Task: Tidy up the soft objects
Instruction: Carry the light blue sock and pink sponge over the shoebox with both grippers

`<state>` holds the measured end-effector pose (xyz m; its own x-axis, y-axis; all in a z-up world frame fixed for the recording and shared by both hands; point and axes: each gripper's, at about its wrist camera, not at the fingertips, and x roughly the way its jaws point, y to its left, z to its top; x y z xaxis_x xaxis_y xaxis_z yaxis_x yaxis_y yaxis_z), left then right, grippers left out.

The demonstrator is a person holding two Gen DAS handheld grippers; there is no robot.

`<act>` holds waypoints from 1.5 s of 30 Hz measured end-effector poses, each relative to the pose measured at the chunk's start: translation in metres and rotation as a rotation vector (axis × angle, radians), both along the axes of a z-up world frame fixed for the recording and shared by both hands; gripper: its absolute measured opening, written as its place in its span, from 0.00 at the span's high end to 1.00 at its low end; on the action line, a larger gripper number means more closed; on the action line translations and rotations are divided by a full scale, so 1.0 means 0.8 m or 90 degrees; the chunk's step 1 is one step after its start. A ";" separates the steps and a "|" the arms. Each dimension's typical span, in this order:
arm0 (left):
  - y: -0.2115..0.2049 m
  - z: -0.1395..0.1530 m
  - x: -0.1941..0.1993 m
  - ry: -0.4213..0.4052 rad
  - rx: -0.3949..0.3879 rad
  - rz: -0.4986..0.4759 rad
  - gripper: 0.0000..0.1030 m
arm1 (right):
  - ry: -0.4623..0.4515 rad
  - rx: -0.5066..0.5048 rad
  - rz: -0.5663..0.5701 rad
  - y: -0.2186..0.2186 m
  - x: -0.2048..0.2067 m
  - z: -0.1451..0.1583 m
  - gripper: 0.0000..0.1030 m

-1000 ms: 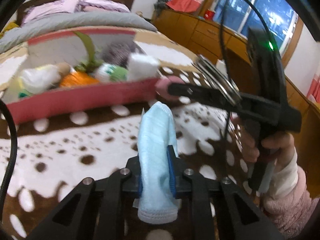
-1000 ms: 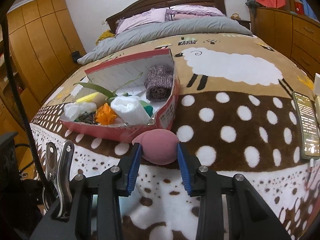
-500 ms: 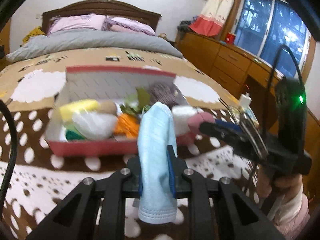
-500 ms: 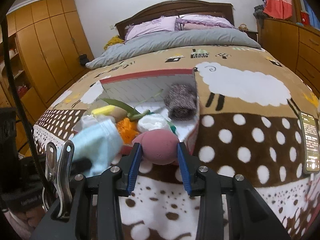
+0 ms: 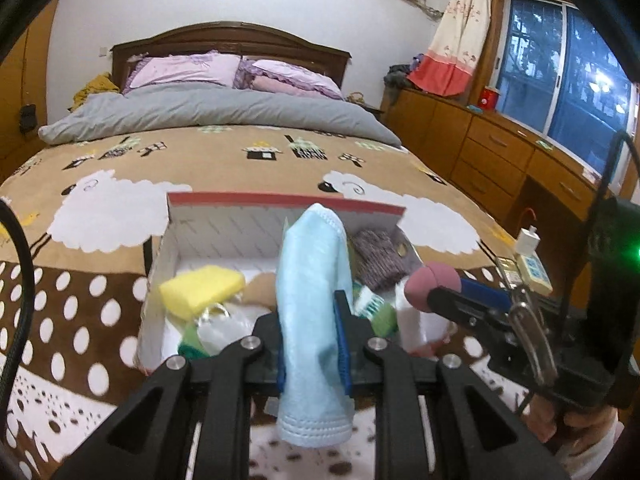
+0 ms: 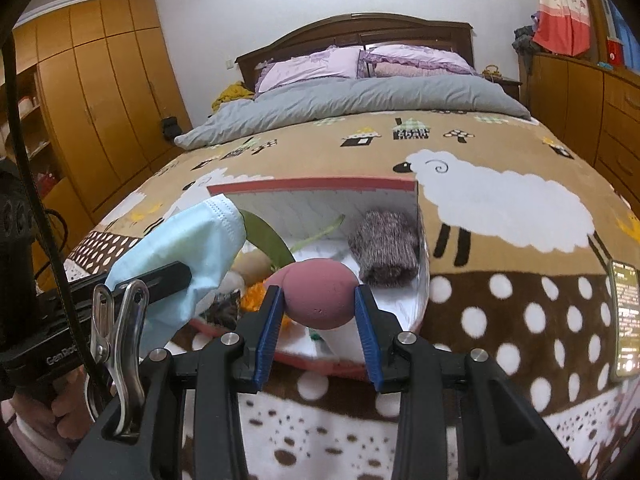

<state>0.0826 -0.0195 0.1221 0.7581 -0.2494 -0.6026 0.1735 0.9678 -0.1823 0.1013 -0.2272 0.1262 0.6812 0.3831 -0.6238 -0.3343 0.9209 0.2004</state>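
My left gripper (image 5: 311, 336) is shut on a light blue face mask (image 5: 312, 300), which stands up between the pads and hangs over the near side of a red-rimmed cardboard box (image 5: 280, 200). My right gripper (image 6: 319, 312) is shut on a pink egg-shaped sponge (image 6: 320, 294), held just above the box's (image 6: 320, 186) front edge. In the box lie a yellow sponge (image 5: 202, 290), a grey knitted roll (image 6: 384, 252), green leaves (image 6: 266, 238) and an orange piece (image 6: 253, 296). In the right wrist view the mask (image 6: 188, 248) shows at the left.
The box rests on a bed (image 6: 500, 208) covered by a brown sheep-pattern blanket with white dots. A phone (image 6: 626, 316) lies at the blanket's right edge. A wooden dresser (image 5: 500, 148) runs along the right, wardrobes (image 6: 100, 92) along the left. A hand (image 6: 60, 408) holds the left gripper.
Both grippers have risen and moved forward to the box, each still holding its object. The mask and the pink sponge now hang over the box's near side instead of over the blanket.
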 end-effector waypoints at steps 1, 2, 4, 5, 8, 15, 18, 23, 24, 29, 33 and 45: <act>0.000 0.000 0.005 -0.004 0.005 0.006 0.82 | -0.004 -0.002 -0.002 0.002 0.002 0.001 0.64; 0.000 0.000 0.009 -0.007 0.008 0.011 0.82 | -0.008 -0.004 -0.004 0.004 0.005 0.001 0.64; 0.000 -0.001 0.020 -0.008 0.017 0.020 0.82 | -0.012 -0.003 -0.006 0.007 0.012 0.002 0.64; 0.000 -0.002 0.024 -0.008 0.020 0.022 0.82 | -0.013 -0.003 -0.008 0.009 0.015 0.002 0.64; -0.001 -0.004 0.035 -0.013 0.029 0.027 0.82 | -0.022 -0.009 -0.012 0.014 0.024 0.003 0.64; 0.003 -0.008 0.056 -0.008 0.025 0.036 0.82 | -0.033 -0.017 -0.018 0.020 0.038 0.004 0.64; 0.006 -0.014 0.068 0.000 0.019 0.043 0.82 | -0.037 -0.019 -0.022 0.022 0.044 0.003 0.64; 0.009 -0.031 0.088 0.022 0.019 0.058 0.81 | -0.039 -0.023 -0.032 0.027 0.056 -0.005 0.64; 0.009 -0.034 0.090 0.025 0.020 0.061 0.81 | -0.040 -0.022 -0.035 0.028 0.058 -0.007 0.64; 0.006 -0.057 0.106 0.042 0.034 0.071 0.81 | -0.041 -0.021 -0.054 0.031 0.075 -0.019 0.63; 0.004 -0.068 0.115 0.054 0.034 0.074 0.81 | -0.046 -0.038 -0.063 0.035 0.087 -0.028 0.63; 0.002 -0.086 0.130 0.055 0.045 0.081 0.79 | -0.004 -0.082 -0.092 0.041 0.127 -0.066 0.63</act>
<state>0.1862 -0.0179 0.0535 0.7254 -0.1088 -0.6797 0.0350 0.9920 -0.1214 0.2027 -0.1946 0.0734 0.7272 0.1985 -0.6571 -0.1976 0.9773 0.0765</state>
